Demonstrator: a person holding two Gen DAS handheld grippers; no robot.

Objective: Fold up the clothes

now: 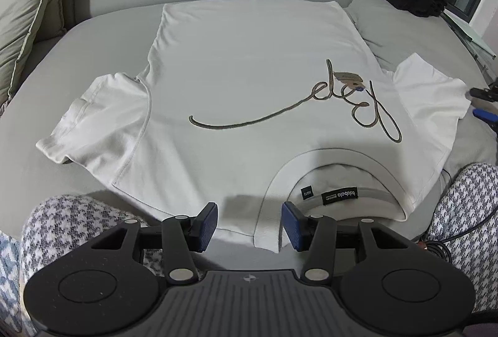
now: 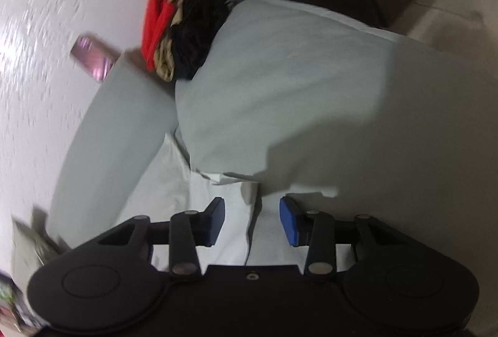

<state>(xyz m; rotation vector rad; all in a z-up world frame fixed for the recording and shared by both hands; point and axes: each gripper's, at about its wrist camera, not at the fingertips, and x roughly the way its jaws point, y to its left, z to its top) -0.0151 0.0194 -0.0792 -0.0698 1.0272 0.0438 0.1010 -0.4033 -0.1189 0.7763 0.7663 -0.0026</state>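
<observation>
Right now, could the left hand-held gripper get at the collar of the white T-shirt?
Probably yes. The left hand-held gripper hangs open just above the collar of the white T-shirt, which lies flat with nothing over it.

Brightness: soft indoor light is falling evenly from above in the left wrist view; the white T-shirt (image 1: 249, 81) is looking greyish.
Shadows: a broad dark shadow is lying across the grey sheet (image 2: 311, 88) in the right wrist view.
Glare: the wall (image 2: 46, 25) is shining at upper left.
Blur: the right wrist view is smearing, the clothes pile (image 2: 183, 29) softest.
Distortion: edges are bowing, corners darkening.
</observation>
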